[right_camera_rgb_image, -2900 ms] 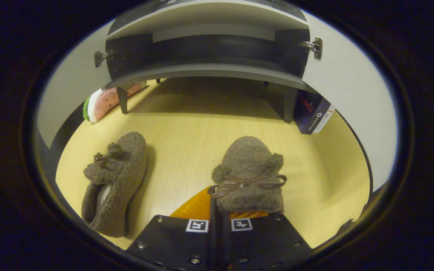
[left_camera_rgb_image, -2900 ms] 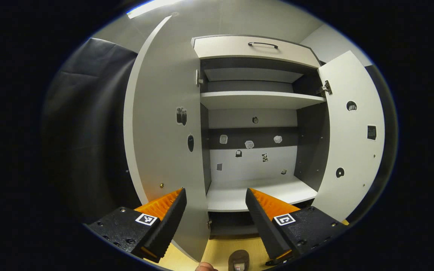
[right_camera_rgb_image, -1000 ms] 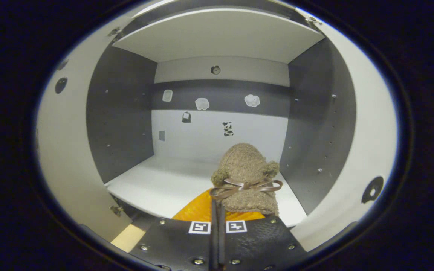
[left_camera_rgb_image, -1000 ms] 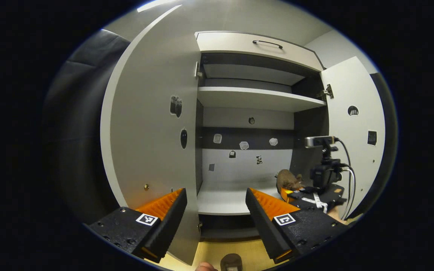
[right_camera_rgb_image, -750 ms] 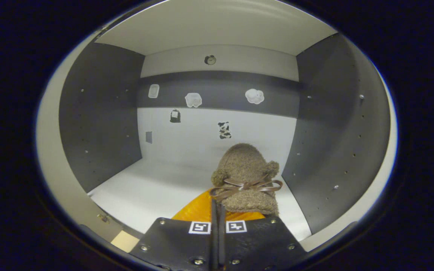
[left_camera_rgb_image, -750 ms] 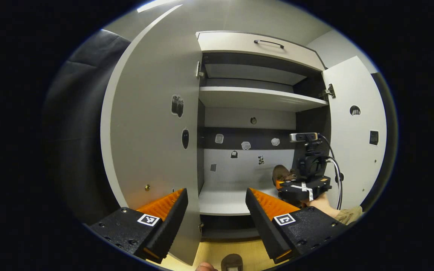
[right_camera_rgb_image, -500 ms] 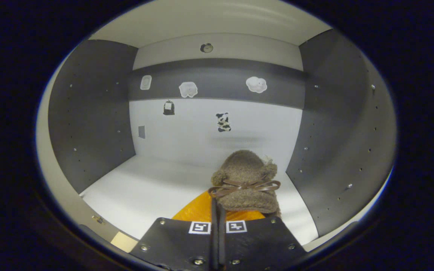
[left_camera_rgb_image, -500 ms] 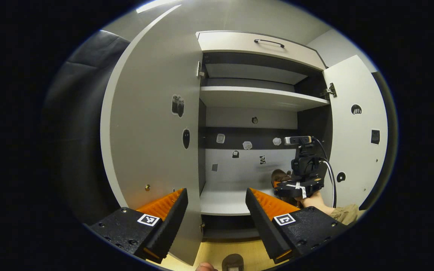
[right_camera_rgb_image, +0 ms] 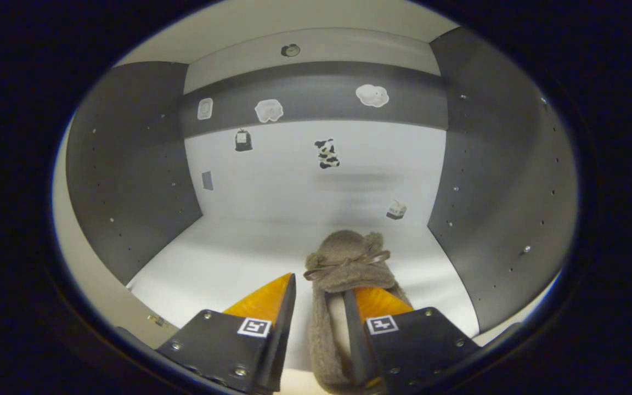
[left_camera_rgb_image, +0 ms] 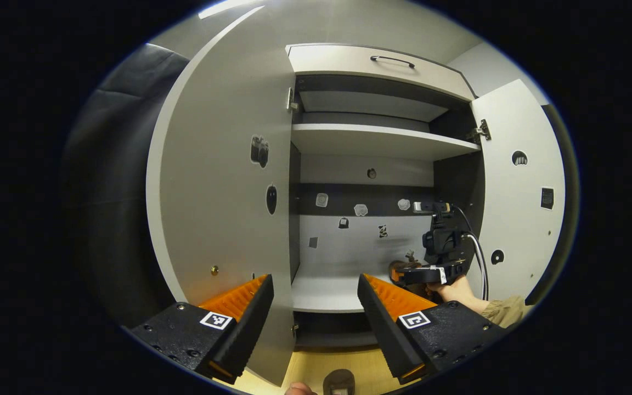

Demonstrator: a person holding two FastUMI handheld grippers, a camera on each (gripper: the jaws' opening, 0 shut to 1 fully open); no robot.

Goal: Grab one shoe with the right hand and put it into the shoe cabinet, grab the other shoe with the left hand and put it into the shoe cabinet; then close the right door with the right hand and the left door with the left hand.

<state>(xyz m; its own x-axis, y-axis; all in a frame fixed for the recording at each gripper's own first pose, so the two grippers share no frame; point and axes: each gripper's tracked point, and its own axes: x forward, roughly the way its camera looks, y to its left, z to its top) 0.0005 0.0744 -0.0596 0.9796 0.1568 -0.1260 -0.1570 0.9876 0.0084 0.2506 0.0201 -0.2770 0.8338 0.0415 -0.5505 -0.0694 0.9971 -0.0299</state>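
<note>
A fuzzy brown shoe (right_camera_rgb_image: 349, 258) with a bow lies toe-inward on the white lower shelf (right_camera_rgb_image: 223, 263) of the shoe cabinet, near its right wall. My right gripper (right_camera_rgb_image: 319, 288) is open just behind it, and the shoe's left side wall stands loosely between the spread fingers. In the left gripper view, the right gripper (left_camera_rgb_image: 404, 271) and the hand (left_camera_rgb_image: 456, 289) holding it reach into the cabinet at the right. My left gripper (left_camera_rgb_image: 314, 280) hangs open in front of the cabinet, holding nothing. The other shoe (left_camera_rgb_image: 339, 380) sits on the wooden floor below it.
Both cabinet doors stand wide open: the left door (left_camera_rgb_image: 223, 192) close beside my left gripper, the right door (left_camera_rgb_image: 519, 208) beyond the hand. An upper shelf (left_camera_rgb_image: 382, 144) and a drawer (left_camera_rgb_image: 382, 63) with a handle sit above. Small stickers dot the back wall (right_camera_rgb_image: 316, 175).
The right gripper carried the shoe from the floor into the cabinet, lowered it onto the lower shelf and opened its fingers. The left gripper has barely moved.
</note>
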